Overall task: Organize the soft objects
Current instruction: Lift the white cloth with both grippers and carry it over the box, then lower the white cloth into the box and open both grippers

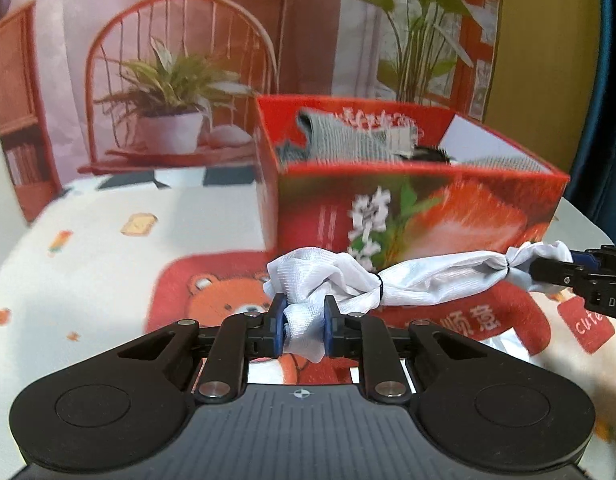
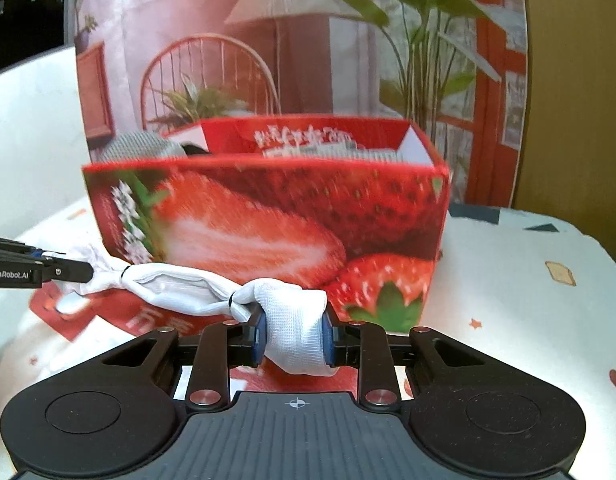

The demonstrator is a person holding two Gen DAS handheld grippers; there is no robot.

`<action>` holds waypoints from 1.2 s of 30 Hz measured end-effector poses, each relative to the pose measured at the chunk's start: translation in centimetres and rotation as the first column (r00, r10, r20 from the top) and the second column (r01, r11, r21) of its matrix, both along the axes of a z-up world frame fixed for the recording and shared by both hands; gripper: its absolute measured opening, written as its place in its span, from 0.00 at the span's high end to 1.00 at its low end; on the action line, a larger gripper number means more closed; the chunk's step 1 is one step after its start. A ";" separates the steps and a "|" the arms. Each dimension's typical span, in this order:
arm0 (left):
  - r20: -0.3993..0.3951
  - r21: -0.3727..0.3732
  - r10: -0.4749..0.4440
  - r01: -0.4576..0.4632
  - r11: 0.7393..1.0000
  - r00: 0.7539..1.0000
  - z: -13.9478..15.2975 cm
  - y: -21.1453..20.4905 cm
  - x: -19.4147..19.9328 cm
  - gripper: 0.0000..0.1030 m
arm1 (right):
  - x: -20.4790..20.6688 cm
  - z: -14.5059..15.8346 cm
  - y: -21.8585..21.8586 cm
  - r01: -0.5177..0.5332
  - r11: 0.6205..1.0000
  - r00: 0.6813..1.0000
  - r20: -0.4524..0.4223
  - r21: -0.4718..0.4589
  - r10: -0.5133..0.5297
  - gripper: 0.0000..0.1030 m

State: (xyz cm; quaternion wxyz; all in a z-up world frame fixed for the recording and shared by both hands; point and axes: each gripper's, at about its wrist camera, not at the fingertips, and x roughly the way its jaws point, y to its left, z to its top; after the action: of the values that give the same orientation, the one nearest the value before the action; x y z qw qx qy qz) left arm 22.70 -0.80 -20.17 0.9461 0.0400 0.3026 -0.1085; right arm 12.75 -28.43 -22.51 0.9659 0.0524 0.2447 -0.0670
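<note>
The white cloth bundle (image 1: 388,280), a soft roll pinched off by thin dark ties near each end, hangs stretched between the two grippers just in front of the strawberry box (image 1: 420,208), above the table (image 1: 87,248) and not yet over the box's rim. The left gripper (image 1: 304,330) has its fingers closed narrow on one bunched end of the bundle; the right gripper (image 2: 293,338) clamps the other end the same way, the cloth filling the gap between its blue pads. In the left wrist view the right gripper comes in at 3 o'clock; in the right wrist view the left one comes in at 9 o'clock.

Judging by the layout, the task is partly done: grey knitted items (image 1: 344,140) already lie inside the box, one draped against its far wall, and something dark sits beside them, too blurred to name. The bundle looks to be the piece in hand, with lifting it over the near wall and letting go still left. Whether other soft things wait elsewhere cannot be told.

Readable writing: "GenRobot.AI" on the left gripper's side in the right wrist view, "DA" cut off on the right gripper in the left wrist view, and "cute" on a red patch of the bear-print tablecloth (image 1: 227,300). Chinese characters show on the box and the cloth, mostly blurred. A printed backdrop (image 1: 167,60) of chair and plants stands at 12 o'clock.
</note>
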 end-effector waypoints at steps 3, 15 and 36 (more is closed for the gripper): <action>0.000 0.008 0.011 -0.011 1.000 1.000 1.8 0.0 -0.7 0.81 | -0.5 1.7 0.3 -0.014 1.000 0.999 0.040 0.003 0.014 0.77; 0.077 0.011 -0.020 0.020 1.000 0.997 6.1 -1.2 -2.1 0.81 | -1.1 6.9 0.3 -0.008 1.000 0.990 0.143 0.007 0.007 0.77; 0.141 -0.049 0.008 -0.001 0.999 0.990 10.2 -4.5 8.6 0.81 | 7.3 11.9 -2.7 0.067 0.996 0.981 0.184 -0.055 -0.056 0.78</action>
State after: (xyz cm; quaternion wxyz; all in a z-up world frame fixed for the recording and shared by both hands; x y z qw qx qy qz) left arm 31.30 -5.32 -9.95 0.9660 0.0238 0.2325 -0.1108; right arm 20.05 -31.17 -10.58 0.9828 0.0363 0.1516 -0.0993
